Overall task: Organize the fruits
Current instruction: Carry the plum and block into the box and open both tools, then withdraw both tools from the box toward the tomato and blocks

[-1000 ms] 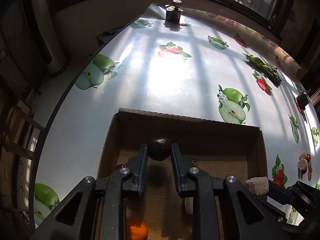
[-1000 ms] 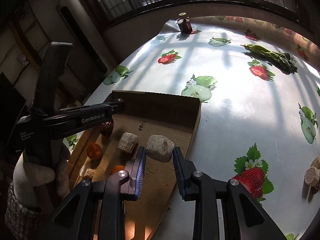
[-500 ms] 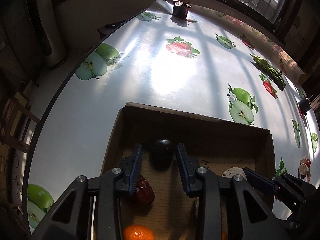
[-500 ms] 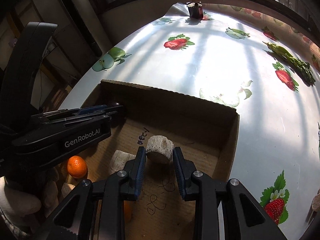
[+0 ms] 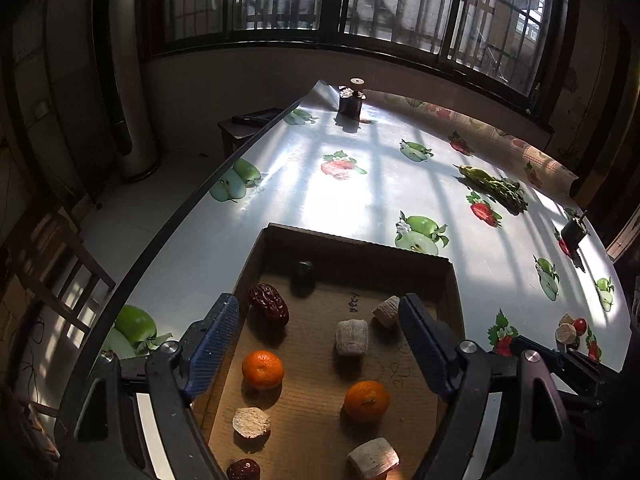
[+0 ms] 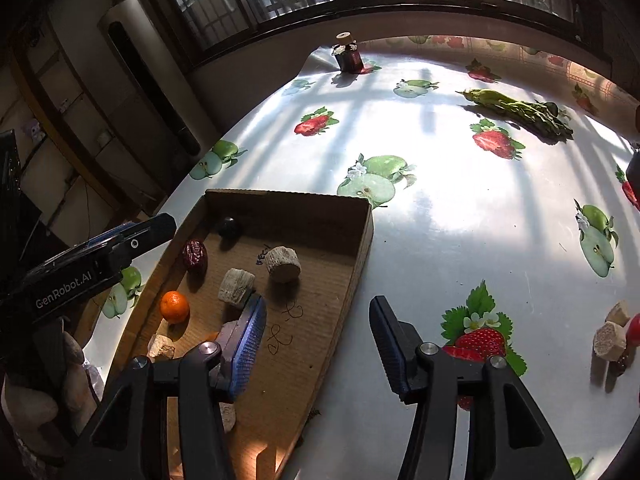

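A shallow cardboard box (image 5: 356, 246) (image 6: 362, 248) lies on the fruit-print tablecloth. Inside it are a dark round fruit (image 5: 303, 271) (image 6: 229, 227) in the far left corner, a red date (image 5: 269, 309) (image 6: 195, 254), two oranges (image 5: 263, 369) (image 5: 367, 399), and several beige chunks (image 5: 351, 337) (image 6: 283, 264). My left gripper (image 5: 318, 312) hovers above the box, its jaws opening wide, gripping nothing. My right gripper (image 6: 319, 308) hangs over the box's right wall with its jaws opening and nothing pressed between them. More beige chunks (image 6: 610, 338) and a red fruit (image 6: 634, 330) lie loose on the table to the right.
A bunch of green vegetables (image 5: 494, 186) (image 6: 520, 110) lies far right. A dark jar (image 5: 351, 98) (image 6: 349, 56) stands at the far table corner, and a small dark object (image 5: 574, 230) sits at the right edge. The table edge runs along the left, with a wooden chair (image 5: 60, 272) below it.
The left gripper let go of the dark fruit and the right gripper let go of a beige chunk; both now lie in the box. Both grippers drew back and their jaws spread.
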The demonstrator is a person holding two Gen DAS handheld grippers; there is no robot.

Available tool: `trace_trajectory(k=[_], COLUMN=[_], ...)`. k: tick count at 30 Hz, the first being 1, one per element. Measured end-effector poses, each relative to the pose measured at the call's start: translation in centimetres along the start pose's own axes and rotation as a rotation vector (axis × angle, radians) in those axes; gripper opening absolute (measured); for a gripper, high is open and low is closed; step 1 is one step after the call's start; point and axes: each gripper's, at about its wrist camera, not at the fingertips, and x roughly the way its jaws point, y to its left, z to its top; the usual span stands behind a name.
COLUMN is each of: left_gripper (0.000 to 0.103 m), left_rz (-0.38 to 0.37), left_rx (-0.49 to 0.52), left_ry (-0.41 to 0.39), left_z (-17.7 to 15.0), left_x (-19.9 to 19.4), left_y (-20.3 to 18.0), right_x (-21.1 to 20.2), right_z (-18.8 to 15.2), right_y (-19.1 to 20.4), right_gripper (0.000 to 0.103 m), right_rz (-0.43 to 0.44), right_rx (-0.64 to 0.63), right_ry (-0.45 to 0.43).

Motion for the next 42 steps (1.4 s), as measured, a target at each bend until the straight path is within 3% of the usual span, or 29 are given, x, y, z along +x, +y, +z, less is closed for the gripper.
trace_trajectory(k=[5, 14, 22, 42], left_gripper=[0.089, 0.089, 0.089, 0.089], left_rz=[-0.057, 0.072, 0.088, 0.072], left_rx=[-0.023, 0.095, 0.154, 0.164], left_ry=[-0.011, -0.110, -0.137, -0.082], left_z=[-3.4, -7.3, -8.0, -8.5], left_x=[-2.6, -6.3, -7.4, -5.2], left_y=[-2.2, -6.3, -7.9, -8.4], right_x=[-4.3, -8.8, -9.4, -7.9], right_z=[-3.8, -8.0, -9.4, -9.8], right_y=[-2.5, -7.0, -7.5, -8.5], right_gripper=[0.064, 0.066, 0.066, 0.066], right_rz=[-0.071, -0.133, -0.128, -0.128], right_rx=[0.076, 0.206, 0.212, 0.232], right_ry=[-0.096, -0.174, -0.185, -0.147])
